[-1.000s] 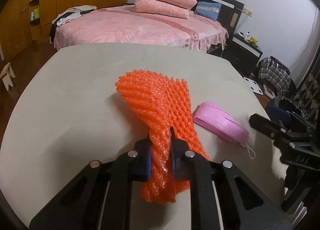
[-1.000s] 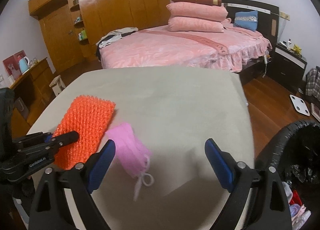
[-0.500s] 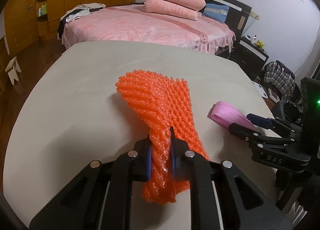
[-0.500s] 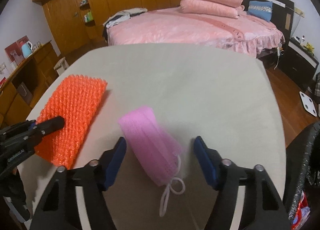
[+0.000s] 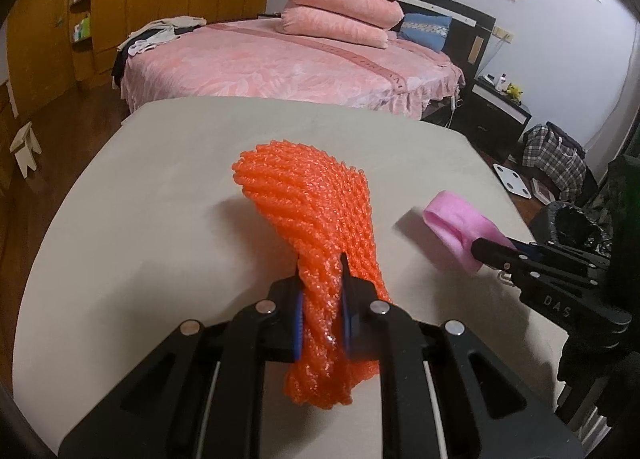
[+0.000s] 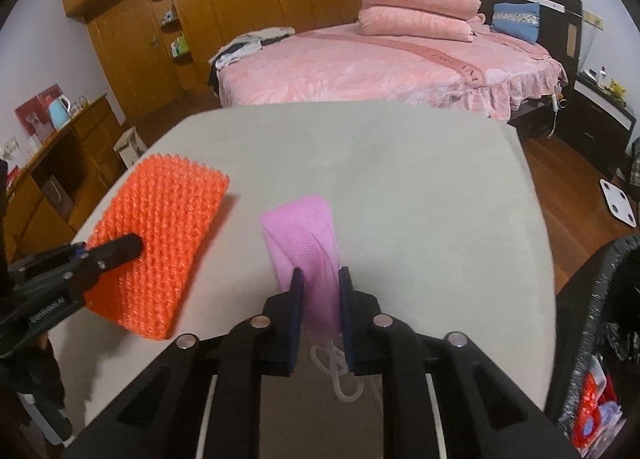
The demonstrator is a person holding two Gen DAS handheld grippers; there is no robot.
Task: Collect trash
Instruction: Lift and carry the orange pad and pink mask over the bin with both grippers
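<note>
An orange foam net point(image 5: 308, 195) rises off the beige table point(image 5: 160, 179), pinched at its near end by my left gripper point(image 5: 322, 263), which is shut on it. In the right wrist view the net point(image 6: 160, 227) lies at the left with the left gripper point(image 6: 132, 245) on its edge. A pink face mask point(image 6: 300, 227) lies mid-table; my right gripper point(image 6: 320, 275) is closing its jaws on the mask's near end, and the blue pads press its sides. Its white ear loop dangles below the fingers. The left wrist view shows the mask point(image 5: 452, 223) lifted at its far end.
A black-lined trash bin point(image 6: 592, 319) with some waste inside stands off the table's right edge. A pink bed point(image 5: 280, 63) lies beyond the far edge, with wooden wardrobes at the left and a dark nightstand at the right.
My right gripper came in over the pink mask and its jaws went from wide apart to closed on it. The left gripper kept its hold on the orange net and barely moved.
</note>
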